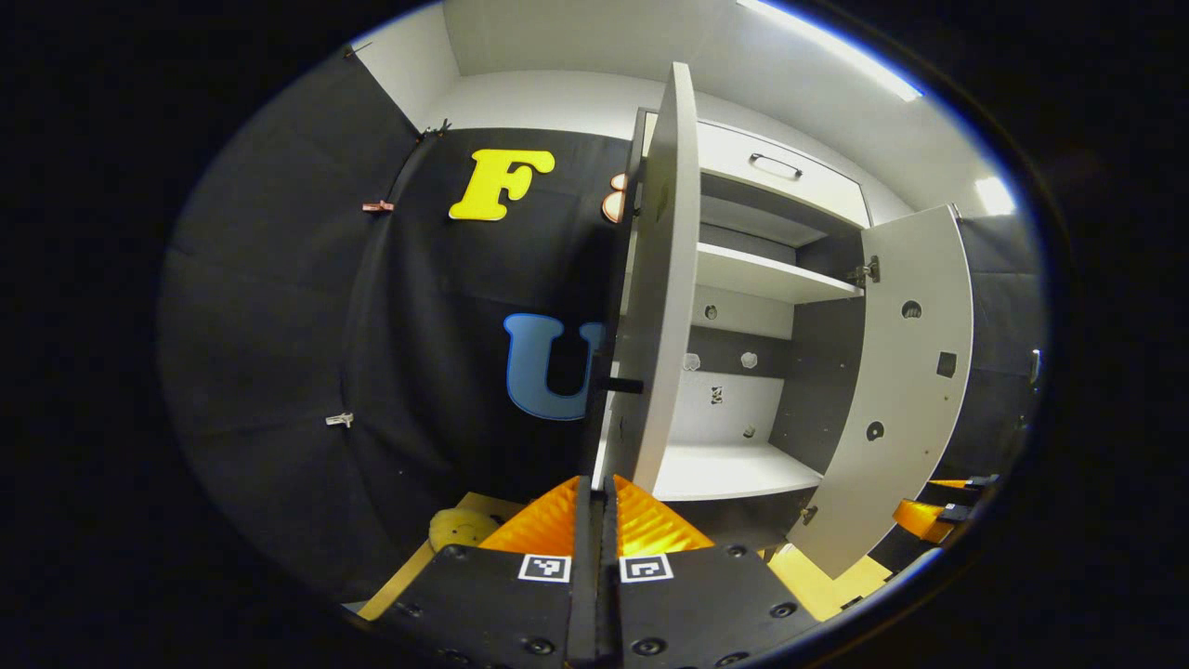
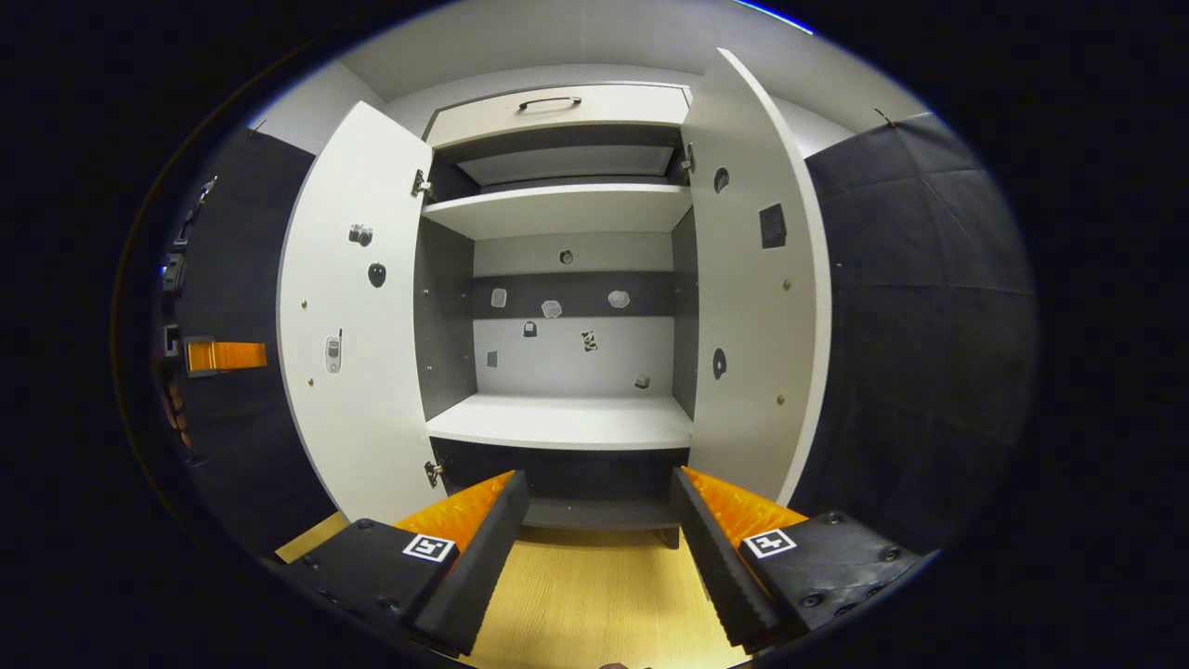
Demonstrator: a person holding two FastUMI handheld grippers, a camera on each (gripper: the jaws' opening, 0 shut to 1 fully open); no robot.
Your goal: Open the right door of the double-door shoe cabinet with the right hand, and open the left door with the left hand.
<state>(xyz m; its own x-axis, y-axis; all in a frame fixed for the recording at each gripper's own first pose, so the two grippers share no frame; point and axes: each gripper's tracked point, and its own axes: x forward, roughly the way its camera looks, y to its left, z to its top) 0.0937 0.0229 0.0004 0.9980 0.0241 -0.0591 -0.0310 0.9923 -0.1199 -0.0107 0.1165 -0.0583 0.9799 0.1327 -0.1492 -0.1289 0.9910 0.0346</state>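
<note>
Left tongs (image 1: 605, 492) are seen pressed together just before the edge of the left door (image 1: 661, 279), nothing clamped between them. Right tongs (image 2: 599, 506) are held apart, facing the shoe cabinet (image 2: 567, 423), whose right door (image 2: 757, 307) is swung wide open.

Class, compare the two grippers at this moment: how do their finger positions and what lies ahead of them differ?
The left gripper has its fingers closed together, while the right gripper holds its fingers wide apart. The left gripper faces the left door edge-on; the right gripper faces the open cabinet interior. Neither holds anything.
</note>
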